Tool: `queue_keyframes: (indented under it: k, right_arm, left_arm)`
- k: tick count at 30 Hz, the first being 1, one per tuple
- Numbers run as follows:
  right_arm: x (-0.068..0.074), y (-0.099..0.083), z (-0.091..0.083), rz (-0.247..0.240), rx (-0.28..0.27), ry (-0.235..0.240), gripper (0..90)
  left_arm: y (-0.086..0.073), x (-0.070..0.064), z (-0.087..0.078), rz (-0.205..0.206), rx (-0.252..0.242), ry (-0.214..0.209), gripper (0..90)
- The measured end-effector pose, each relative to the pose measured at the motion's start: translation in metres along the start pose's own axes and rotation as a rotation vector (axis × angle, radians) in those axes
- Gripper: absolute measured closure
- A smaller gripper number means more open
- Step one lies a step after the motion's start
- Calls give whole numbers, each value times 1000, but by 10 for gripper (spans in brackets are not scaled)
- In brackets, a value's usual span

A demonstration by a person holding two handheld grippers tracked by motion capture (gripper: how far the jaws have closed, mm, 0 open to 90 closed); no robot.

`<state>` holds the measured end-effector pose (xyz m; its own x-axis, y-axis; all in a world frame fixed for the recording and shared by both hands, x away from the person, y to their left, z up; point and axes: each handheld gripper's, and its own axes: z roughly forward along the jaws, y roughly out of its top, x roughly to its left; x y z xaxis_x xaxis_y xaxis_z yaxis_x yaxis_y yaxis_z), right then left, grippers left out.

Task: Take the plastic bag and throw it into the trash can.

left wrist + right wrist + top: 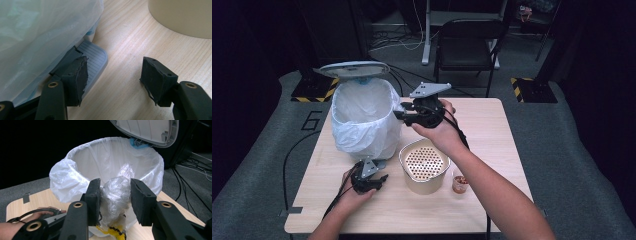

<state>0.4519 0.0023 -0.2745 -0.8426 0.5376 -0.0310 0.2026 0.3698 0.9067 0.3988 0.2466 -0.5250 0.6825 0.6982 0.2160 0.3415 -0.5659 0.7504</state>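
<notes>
1. Your right gripper [113,202] has its jaws clamped on a crumpled clear plastic bag [116,195]; something yellow with a dark edge shows at the bag's lower end.
2. In the high view, your right gripper [404,114] is raised above the counter [492,150], just beside the bin's rim on the side facing the counter's right edge.
3. The pedal bin [362,117] stands toward the counter's far left corner. Its white liner [107,160] is folded out over the rim, and its lid [354,69] is up.
4. From the right gripper view, the held bag sits in front of the bin's mouth, not yet inside the liner.
5. Your left gripper [113,77] has its jaws apart, holding nothing. One jaw rests over the bin's grey ribbed pedal [93,60]; I cannot tell how hard it bears on it.
6. In the high view, your left gripper [379,181] lies low on the counter near the near edge, at the foot of the bin.
7. A cream pot with a perforated insert [424,167] stands near the counter's middle, just beside the bin.
8. A small cup with brown contents [459,183] stands just beside the pot, on its right-edge side.
</notes>
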Motion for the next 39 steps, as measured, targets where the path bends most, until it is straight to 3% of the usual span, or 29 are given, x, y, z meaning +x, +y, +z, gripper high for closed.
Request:
queue_keyframes:
  k: [12, 15, 29, 39]
  right_arm:
    - [7, 22, 25, 7, -9, 4, 613]
    - [9, 25, 32, 11, -17, 7, 613]
    - [16, 32, 65, -2, 24, -9, 613]
    - [16, 35, 81, 6, 22, -33, 612]
  left_arm:
    - [0, 1, -1, 5, 11, -16, 382]
    - [0, 0, 0, 3, -1, 3, 382]
    - [0, -1, 1, -2, -6, 7, 382]
    - [0, -1, 1, -2, -6, 9, 382]
